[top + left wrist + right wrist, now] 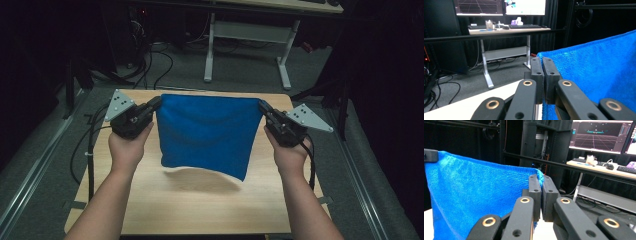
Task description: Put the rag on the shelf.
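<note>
Item: one blue cloth (207,132), knitted or terry-like weave, uniform colour, no markings seen. State: unfolded, hanging as a single sheet, stretched along its top edge across the centre of the high view. Upper left corner is clamped in the left gripper (156,104); upper right corner is clamped in the right gripper (262,106). Top edge sags slightly between them. Lower edge hangs free above the desk (200,205), the lower right corner drooping lowest; a shadow lies beneath it.
</note>
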`<state>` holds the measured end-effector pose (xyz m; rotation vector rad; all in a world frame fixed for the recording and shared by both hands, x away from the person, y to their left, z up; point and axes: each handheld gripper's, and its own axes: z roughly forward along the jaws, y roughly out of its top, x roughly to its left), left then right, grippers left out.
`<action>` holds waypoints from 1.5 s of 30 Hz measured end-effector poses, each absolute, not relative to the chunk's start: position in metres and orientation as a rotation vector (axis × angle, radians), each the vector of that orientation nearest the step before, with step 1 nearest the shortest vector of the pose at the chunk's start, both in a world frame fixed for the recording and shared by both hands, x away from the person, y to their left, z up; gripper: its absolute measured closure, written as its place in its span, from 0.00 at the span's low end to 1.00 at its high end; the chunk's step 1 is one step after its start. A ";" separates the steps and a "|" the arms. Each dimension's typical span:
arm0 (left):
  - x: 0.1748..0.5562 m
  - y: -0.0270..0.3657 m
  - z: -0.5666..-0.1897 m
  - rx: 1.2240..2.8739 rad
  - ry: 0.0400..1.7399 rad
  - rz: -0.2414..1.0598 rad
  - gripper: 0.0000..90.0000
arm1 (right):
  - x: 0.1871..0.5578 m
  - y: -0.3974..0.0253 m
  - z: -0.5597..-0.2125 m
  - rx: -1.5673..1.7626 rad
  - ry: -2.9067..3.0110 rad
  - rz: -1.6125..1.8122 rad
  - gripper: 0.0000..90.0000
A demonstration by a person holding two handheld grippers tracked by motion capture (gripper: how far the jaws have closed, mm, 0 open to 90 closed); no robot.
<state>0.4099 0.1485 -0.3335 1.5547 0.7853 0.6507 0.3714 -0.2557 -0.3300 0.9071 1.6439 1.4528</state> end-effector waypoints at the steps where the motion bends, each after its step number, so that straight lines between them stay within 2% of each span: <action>1: 0.414 0.148 -0.333 1.561 0.783 0.664 0.98 | 0.374 -0.256 -0.330 0.909 1.641 1.455 0.99; 21: 0.497 0.138 -0.346 1.596 0.842 0.701 0.98 | 0.457 -0.254 -0.326 0.997 1.645 1.410 0.99; 34: 0.535 0.136 -0.357 1.617 0.918 0.648 0.98 | 0.507 -0.252 -0.338 1.069 1.702 1.311 0.99; 40: 0.545 0.137 -0.369 1.650 0.959 0.627 0.98 | 0.517 -0.248 -0.348 1.103 1.737 1.281 0.99; 45: 0.550 0.135 -0.391 1.699 1.008 0.549 0.98 | 0.523 -0.248 -0.364 1.127 1.781 1.234 0.99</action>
